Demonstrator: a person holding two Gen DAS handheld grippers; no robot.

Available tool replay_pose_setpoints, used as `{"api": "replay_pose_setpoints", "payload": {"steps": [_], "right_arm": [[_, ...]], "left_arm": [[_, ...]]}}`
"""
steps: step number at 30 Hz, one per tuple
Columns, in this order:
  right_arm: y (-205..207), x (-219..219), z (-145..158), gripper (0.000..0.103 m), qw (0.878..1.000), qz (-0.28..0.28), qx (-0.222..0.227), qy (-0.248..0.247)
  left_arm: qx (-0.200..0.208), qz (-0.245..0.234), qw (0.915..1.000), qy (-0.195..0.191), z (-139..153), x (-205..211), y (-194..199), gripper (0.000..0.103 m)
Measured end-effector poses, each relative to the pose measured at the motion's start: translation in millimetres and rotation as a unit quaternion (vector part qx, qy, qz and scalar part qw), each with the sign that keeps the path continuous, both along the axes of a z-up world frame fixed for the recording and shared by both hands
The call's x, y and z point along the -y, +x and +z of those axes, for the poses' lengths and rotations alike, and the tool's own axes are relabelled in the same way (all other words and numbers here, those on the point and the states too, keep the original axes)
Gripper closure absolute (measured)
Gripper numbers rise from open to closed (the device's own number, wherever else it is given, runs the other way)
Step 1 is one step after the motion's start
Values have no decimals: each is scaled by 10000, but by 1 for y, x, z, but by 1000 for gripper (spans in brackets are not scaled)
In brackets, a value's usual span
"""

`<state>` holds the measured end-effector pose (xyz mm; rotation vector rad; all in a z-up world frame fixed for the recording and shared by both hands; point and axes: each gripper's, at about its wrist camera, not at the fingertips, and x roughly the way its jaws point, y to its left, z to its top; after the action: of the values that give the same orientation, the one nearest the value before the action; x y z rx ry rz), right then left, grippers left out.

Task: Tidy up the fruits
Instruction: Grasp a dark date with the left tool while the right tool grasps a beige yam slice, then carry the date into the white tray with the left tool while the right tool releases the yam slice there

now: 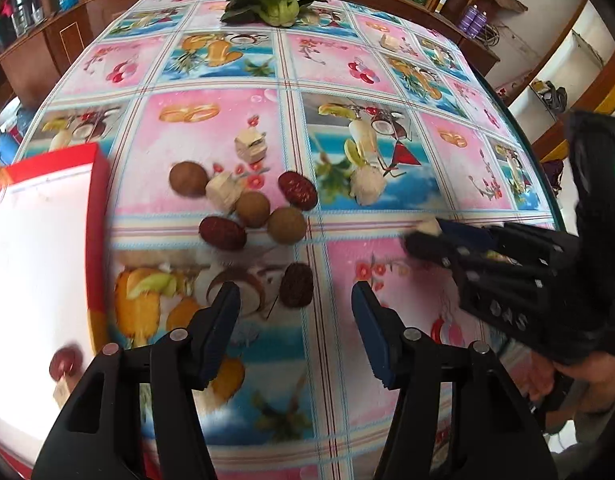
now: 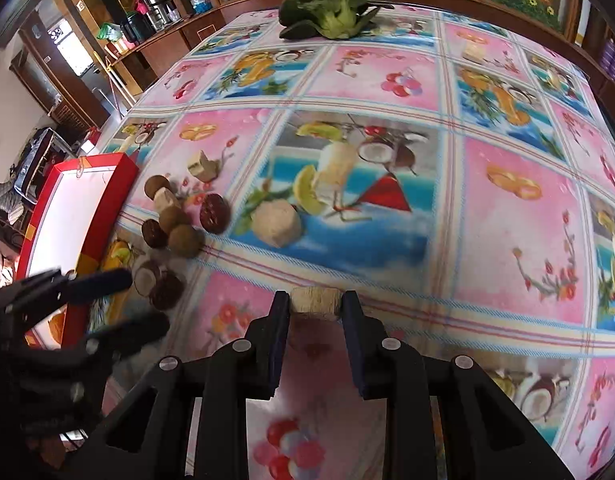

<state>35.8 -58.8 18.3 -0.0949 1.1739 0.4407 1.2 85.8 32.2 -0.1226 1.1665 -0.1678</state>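
Two grippers low over one wide table (image 1: 211, 120), covered in a busy fruit-print cloth; beware of printed fruit posing as real. Next in size, at the left edge: red box (image 1: 101, 200) with a white inside, likely home for sorted pieces, with a dark red fruit and a pale bit seemingly lying in its near corner. At the far edge, well apart: leafy green vegetable (image 1: 275, 4), best left alone. Between box and table centre: loose heap of brown round fruits (image 1: 253, 208), dark red dates and pale cubes, several touching. Just right of that heap: larger pale chunk (image 1: 367, 184), alone.

Right gripper (image 2: 315, 312): narrow, pads pressed on both ends of a pale fibrous chunk (image 2: 315, 300), near and right of centre, seemingly at cloth level. Squeeze only enough to hold; soft-looking fibre, probably crushable. Lift straight up before swinging left towards the box, passing over the heap rather than through it.

Left gripper (image 1: 293, 302): fingers moderately wide, holding nothing, straddling a lone dark red date (image 1: 296, 289) on the near side of the heap, not touching it. Centre on the date, lower almost to the cloth, then close gently; rounded, so liable to roll out of an off-centre pinch. Keep clear of the right gripper on the crossing to the box.
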Motion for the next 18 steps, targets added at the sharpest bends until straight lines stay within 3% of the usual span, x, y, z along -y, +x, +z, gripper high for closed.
{"api": "replay_pose_setpoints", "payload": {"steps": [2, 4, 7, 18], "right_arm": [[-4, 6, 1, 76, 10000, 3, -32, -26], [-7, 9, 2, 76, 10000, -3, -63, -45], [-10, 14, 4, 76, 10000, -46, -61, -62], [-24, 5, 23, 76, 9993, 118, 87, 346]], "left_arm": [[-43, -65, 9999, 114, -4, 6, 6, 58], [-98, -120, 9996, 238, -9, 10, 10, 76], [-102, -183, 9995, 241, -10, 11, 9, 87], [15, 23, 9995, -323, 14, -19, -22, 87]]}}
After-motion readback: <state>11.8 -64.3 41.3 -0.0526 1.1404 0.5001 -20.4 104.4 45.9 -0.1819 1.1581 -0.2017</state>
